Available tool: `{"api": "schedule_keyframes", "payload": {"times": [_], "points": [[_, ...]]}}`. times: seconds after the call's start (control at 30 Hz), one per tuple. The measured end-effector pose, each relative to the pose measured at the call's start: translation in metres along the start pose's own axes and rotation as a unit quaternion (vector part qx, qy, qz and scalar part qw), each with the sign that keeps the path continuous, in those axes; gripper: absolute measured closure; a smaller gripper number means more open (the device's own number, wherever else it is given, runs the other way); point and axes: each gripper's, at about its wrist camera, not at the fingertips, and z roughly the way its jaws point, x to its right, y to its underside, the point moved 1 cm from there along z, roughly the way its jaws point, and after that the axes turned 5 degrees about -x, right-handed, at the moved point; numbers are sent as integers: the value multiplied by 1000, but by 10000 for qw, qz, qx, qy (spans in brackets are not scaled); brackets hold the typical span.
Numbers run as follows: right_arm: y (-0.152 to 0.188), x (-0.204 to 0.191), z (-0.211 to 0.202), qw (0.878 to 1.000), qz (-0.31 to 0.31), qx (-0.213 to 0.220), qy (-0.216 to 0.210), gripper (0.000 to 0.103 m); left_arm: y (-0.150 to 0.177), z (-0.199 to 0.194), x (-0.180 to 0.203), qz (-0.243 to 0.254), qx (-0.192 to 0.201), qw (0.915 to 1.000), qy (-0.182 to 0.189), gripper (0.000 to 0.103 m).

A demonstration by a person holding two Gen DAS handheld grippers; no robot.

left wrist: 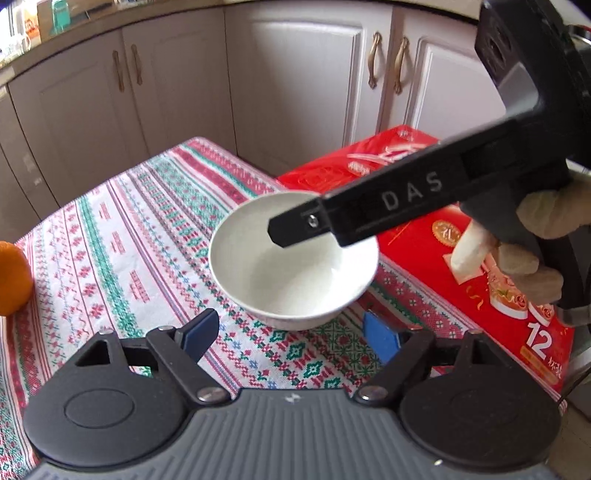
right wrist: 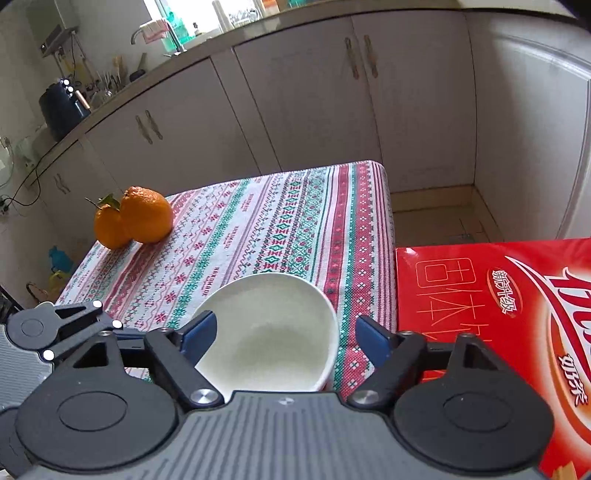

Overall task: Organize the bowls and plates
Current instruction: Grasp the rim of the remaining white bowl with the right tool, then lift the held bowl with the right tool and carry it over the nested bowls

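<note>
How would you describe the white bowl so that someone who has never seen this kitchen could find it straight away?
Start at the small table under the striped patterned cloth, in front of the pale kitchen cabinets. On its near side, beside the big red box, stands the white bowl. It is empty, plain and the only dish on the cloth; the two oranges sit at the far corner.

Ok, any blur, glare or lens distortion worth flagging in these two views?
Left wrist view: sharp, heavy fisheye bending the cabinets, white bowl interior nearly washed out. Right wrist view: sharp too, window blown out, countertop curved by the lens.
</note>
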Motion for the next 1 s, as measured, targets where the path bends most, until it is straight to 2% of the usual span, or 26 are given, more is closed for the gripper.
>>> {"api": "schedule_keyframes", "payload": {"times": [0.13, 0.27, 0.67, 0.9, 1.0], "points": [[-3, 3, 10, 9999, -27, -128, -44, 22, -2, 7, -1, -33, -226, 9997, 7, 26], [-4, 3, 16, 9997, -61, -213, -41, 24, -6, 8, -1, -41, -254, 9997, -2, 26], [-4, 5, 21, 9989, -29, -321, -326, 32, -15, 16, -2, 15, -198, 9998, 75, 26], [-7, 5, 26, 9986, -62, -370, -370, 32, -14, 15, -1, 65, -127, 9999, 45, 26], [-8, 7, 28, 9985, -19, -379, -385, 36, -14, 15, -2, 30, -116, 9999, 68, 26]]}}
